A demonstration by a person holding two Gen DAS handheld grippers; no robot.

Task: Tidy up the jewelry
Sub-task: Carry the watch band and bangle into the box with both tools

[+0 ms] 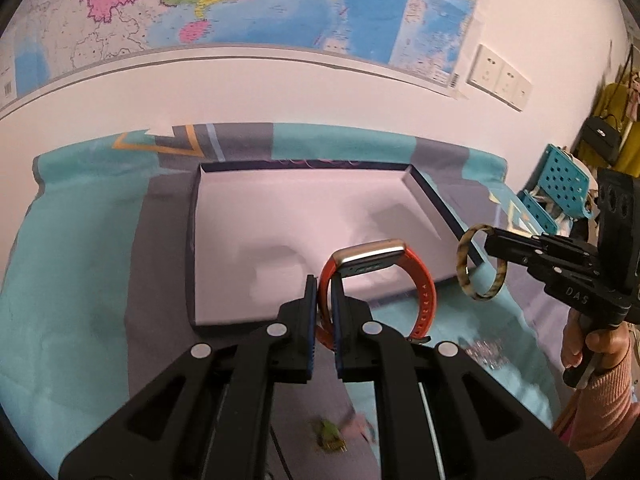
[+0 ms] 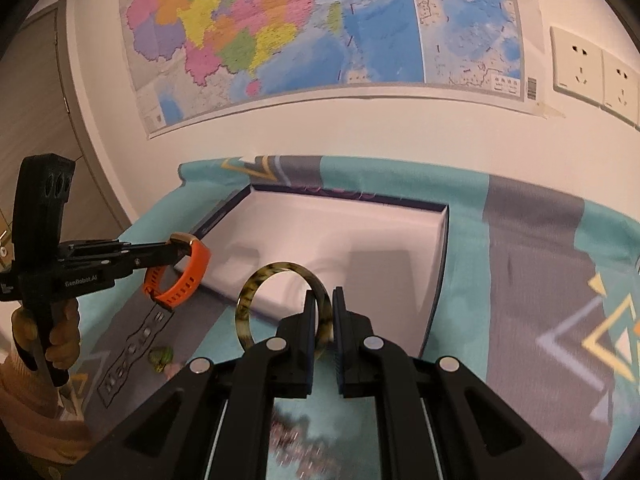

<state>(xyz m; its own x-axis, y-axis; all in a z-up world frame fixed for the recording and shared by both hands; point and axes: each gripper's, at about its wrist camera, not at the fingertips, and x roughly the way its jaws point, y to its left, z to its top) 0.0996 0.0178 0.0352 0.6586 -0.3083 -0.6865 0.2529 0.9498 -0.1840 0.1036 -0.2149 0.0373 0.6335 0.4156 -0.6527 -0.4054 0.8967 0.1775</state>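
Observation:
My left gripper (image 1: 324, 300) is shut on the strap of an orange watch (image 1: 424, 292) with a silver face and holds it above the near edge of a white box (image 1: 224, 224). My right gripper (image 2: 325, 312) is shut on a tortoiseshell bangle (image 2: 256, 284) and holds it over the box's (image 2: 360, 236) near edge. In the left wrist view the right gripper (image 1: 486, 240) with the bangle (image 1: 468, 280) hangs at the box's right side. In the right wrist view the left gripper (image 2: 176, 252) with the watch (image 2: 192, 280) hangs at the box's left side.
The box lies on a teal and grey patterned cloth (image 1: 80, 280). A small green trinket (image 1: 330, 434) and a sparkly piece (image 1: 486, 354) lie on the cloth in front of the box. The trinket also shows in the right wrist view (image 2: 161, 358). A wall map hangs behind.

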